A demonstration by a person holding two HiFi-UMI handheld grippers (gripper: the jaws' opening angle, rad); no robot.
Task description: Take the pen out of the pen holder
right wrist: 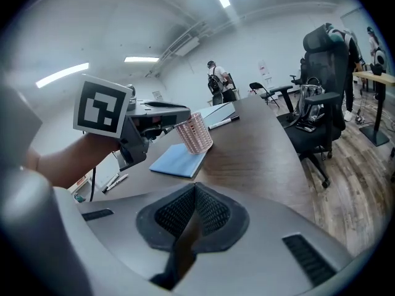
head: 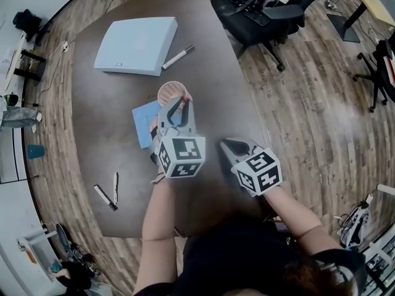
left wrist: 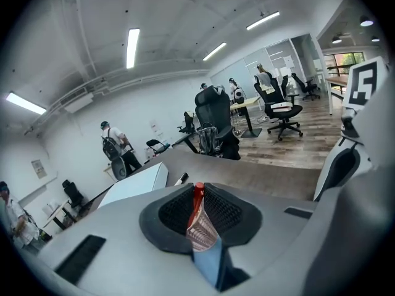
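The pink mesh pen holder (head: 172, 92) stands upright on the dark table (head: 99, 128), at the far corner of a blue notebook (head: 144, 123). My left gripper (head: 178, 102) reaches over the holder's rim. Seen from the left gripper view, its pads are pressed on a red pen (left wrist: 198, 193) that sticks up out of the holder (left wrist: 201, 234). My right gripper (head: 227, 142) hovers to the right of the holder, pads together and empty (right wrist: 195, 189). From the right gripper view the holder (right wrist: 195, 134) and the left gripper (right wrist: 162, 117) lie ahead to the left.
A white flat box (head: 137, 45) lies at the table's far side with a white marker (head: 178, 57) beside it. Two more pens (head: 110, 193) lie near the front left edge. A black office chair (head: 266, 11) stands off the far right corner.
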